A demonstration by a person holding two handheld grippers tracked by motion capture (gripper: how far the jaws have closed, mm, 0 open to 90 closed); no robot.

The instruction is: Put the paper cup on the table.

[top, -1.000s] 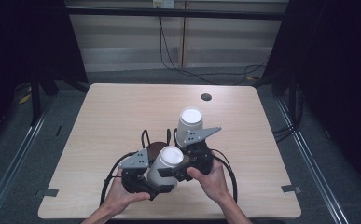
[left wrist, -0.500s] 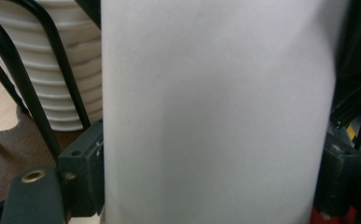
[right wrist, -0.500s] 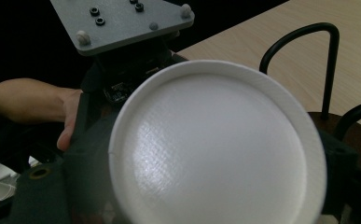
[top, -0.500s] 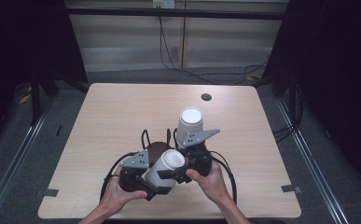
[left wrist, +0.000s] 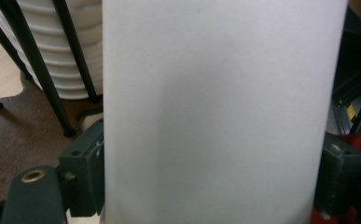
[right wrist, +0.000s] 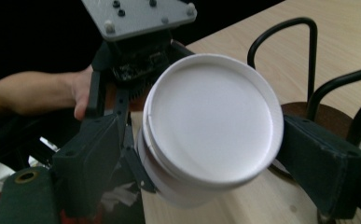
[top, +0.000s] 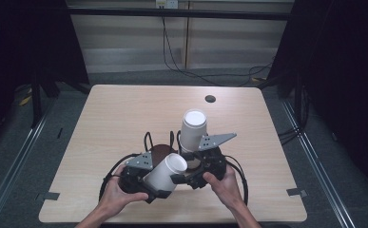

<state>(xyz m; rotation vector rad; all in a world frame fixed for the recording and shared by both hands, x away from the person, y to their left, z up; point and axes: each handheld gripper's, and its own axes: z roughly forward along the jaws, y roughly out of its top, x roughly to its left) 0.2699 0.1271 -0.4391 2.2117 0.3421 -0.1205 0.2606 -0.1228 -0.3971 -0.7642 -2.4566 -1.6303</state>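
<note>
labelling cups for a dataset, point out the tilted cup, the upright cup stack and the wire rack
tilted cup (top: 165,172), high view, on its side wall
upright cup stack (top: 192,132), high view, on its side
wire rack (right wrist: 308,46), right gripper view, on a black loop

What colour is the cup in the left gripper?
White cup, plain; clearest in the left gripper view.
</note>
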